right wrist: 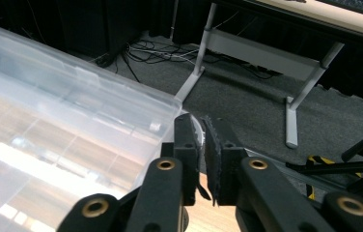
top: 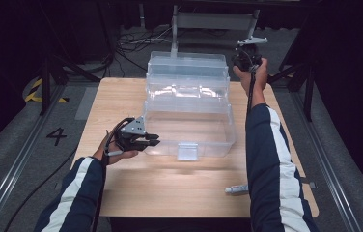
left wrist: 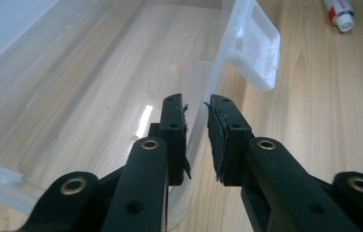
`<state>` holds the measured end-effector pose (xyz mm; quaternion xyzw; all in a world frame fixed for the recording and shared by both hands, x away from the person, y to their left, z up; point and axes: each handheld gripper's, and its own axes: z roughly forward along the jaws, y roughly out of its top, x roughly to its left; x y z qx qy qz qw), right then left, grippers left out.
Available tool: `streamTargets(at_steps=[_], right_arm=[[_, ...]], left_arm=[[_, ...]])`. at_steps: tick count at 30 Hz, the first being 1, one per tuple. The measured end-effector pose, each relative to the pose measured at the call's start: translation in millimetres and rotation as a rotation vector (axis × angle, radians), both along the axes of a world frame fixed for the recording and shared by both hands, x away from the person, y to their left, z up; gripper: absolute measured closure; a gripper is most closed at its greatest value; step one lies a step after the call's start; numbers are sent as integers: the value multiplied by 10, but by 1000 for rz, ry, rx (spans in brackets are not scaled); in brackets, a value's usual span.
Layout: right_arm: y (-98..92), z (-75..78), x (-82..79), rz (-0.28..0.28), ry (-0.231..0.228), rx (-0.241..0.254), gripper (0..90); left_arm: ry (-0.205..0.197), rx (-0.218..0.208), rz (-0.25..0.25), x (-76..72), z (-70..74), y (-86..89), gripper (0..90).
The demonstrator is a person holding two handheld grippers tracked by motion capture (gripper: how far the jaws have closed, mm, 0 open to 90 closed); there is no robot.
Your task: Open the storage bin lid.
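Now one clear box (top: 188, 126), one tube (top: 236, 189); left gripper (left wrist: 197, 126) jaws clamp front wall, right gripper (right wrist: 202, 140) jaws clamp lid edge.

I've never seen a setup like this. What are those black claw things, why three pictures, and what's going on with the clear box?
A person holds a hand-operated clamp in each hand. The high view looks down on the wooden table; the other two pictures come from cameras riding on each clamp, looking along its black jaws.

On the table stands a clear plastic box, its stepped trays and lid opened toward the far side, and near the front edge lies a small white tube.

The left gripper pinches the box's front wall, beside the white latch. The right gripper is closed on the corner of the raised lid at the far side.
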<state>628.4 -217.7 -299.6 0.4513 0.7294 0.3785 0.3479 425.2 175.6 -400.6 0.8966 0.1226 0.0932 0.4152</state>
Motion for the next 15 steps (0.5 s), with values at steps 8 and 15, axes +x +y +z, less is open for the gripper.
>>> streamTargets(at_steps=[8, 15], right_arm=[[-74, -15, -73, 7, 8, -2, 808], [-178, -6, -246, 33, 8, 7, 797]], left_arm=[[0, 10, -5, 3, 8, -8, 775], [-10, 28, 9, -19, 19, -20, 768]])
